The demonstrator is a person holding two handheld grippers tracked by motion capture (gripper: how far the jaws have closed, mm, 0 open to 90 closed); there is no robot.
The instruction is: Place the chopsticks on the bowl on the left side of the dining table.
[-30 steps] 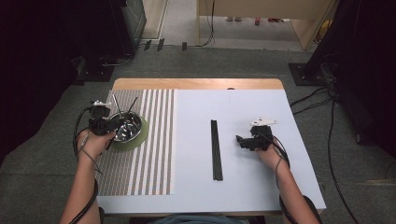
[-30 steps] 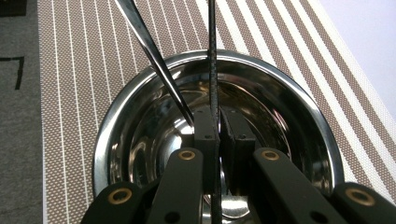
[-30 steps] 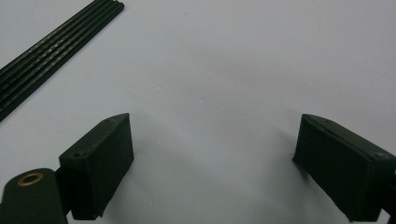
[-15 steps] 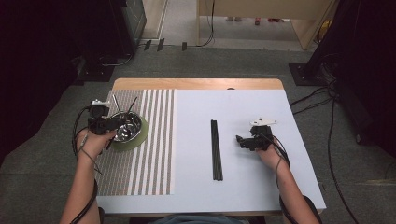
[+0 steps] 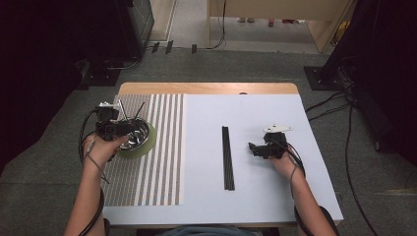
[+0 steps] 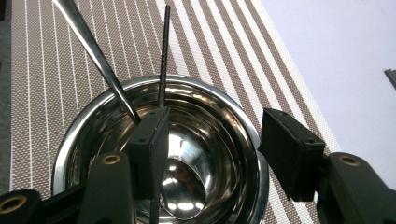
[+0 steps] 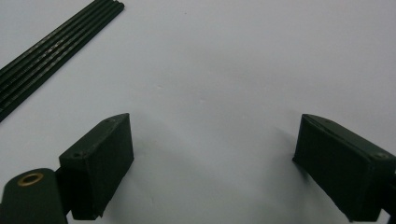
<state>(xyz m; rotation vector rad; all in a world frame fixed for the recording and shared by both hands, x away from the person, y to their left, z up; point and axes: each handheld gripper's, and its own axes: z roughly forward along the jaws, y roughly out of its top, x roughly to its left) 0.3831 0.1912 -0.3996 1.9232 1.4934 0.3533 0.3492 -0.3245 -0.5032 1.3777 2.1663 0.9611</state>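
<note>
Chopsticks (image 6: pixel 163 51) stand leaning in a shiny steel bowl (image 6: pixel 219 135): a dark one beside a silvery one (image 6: pixel 93 46), both resting on the rim and pointing away over the striped placemat (image 6: pixel 224 46). In the high view the bowl (image 5: pixel 138 135) sits on a pale green ring (image 5: pixel 147 146) at the left of the counter (image 5: pixel 255 206). The left tool (image 6: pixel 224 149) hovers over the bowl; its jaws have just been opening, and the dark chopstick runs just beside the left pad, possibly touching it, though the pads no longer clamp it. More black chopsticks (image 5: pixel 227 157) lie bundled mid-counter on the white sheet. The right tool (image 7: pixel 212 163) rests nearby, jaws wide apart, holding nothing. No writing is legible anywhere.
</note>
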